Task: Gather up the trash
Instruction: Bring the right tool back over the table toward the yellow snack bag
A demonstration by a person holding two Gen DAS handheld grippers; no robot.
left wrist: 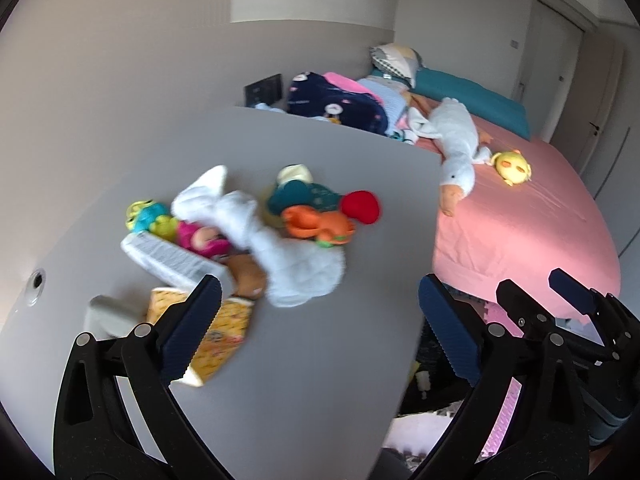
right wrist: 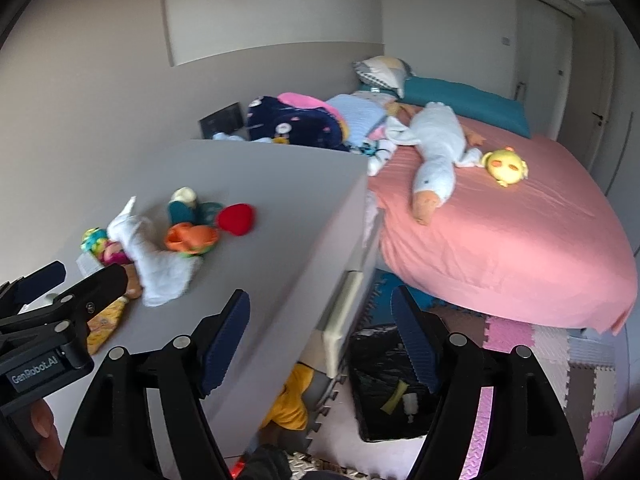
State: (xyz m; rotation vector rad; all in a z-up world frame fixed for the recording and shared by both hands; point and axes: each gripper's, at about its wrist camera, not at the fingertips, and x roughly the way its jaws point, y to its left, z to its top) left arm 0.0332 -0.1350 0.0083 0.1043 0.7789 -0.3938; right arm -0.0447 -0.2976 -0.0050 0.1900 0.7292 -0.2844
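Note:
On the grey table (left wrist: 320,380) a yellow printed wrapper (left wrist: 224,332) lies by my left gripper's left finger, with a white printed packet (left wrist: 168,256) and a pale crumpled piece (left wrist: 108,316) beside it. Behind them is a heap of toys around a white plush (left wrist: 280,248). My left gripper (left wrist: 320,328) hangs open above the table's near edge, with nothing between its fingers. My right gripper (right wrist: 320,344) is open and empty over the table's right edge. Below it on the floor a black trash bag (right wrist: 384,376) holds a yellow scrap and a small white bottle.
A bed with a pink sheet (right wrist: 500,240) fills the right side, with a white goose plush (right wrist: 436,152), a yellow toy (right wrist: 506,168) and piled bedding on it. Foam mats (right wrist: 560,360) cover the floor. A yellow cloth (right wrist: 292,400) lies under the table's edge.

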